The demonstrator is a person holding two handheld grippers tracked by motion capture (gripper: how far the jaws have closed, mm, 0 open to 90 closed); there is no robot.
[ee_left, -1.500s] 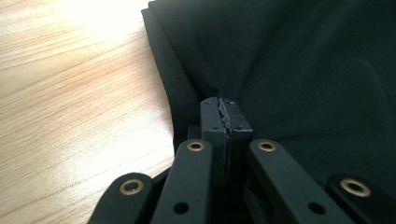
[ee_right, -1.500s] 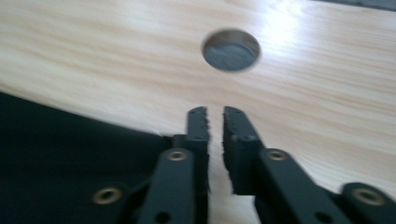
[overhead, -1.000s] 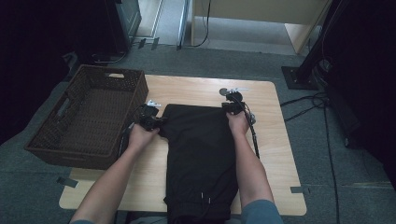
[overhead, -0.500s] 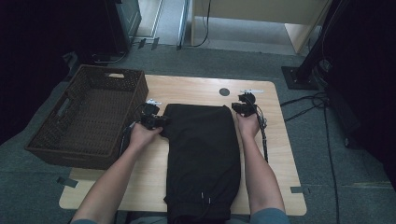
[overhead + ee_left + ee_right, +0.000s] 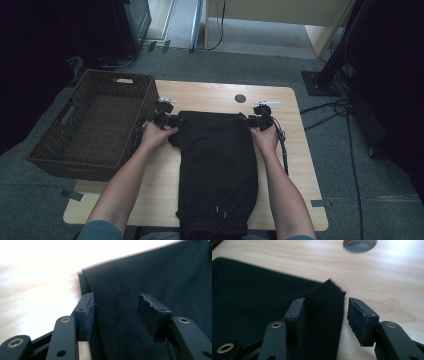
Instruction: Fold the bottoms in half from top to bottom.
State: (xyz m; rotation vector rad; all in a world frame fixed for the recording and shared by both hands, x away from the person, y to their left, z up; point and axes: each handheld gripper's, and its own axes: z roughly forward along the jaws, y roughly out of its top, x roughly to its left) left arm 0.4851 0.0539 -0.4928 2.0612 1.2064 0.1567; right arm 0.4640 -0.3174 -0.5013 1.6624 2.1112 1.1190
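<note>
A black folded garment lies lengthwise down the middle of the wooden table. My left gripper is at its far left corner and my right gripper at its far right corner. In the left gripper view the open left gripper has just been opening, with the black cloth lying loose between and under its jaws. The right gripper has also just been opening. The garment's corner lies slack between its pads, and neither pad presses on it.
A dark wicker basket stands at the table's left edge, close to my left hand. A round cable hole sits in the tabletop just beyond the garment. The right gripper's cable trails along the right forearm.
The right hand has shifted to the right along the garment's far edge, and the left hand has moved slightly. The far edge now lies straight and flat on the table.
</note>
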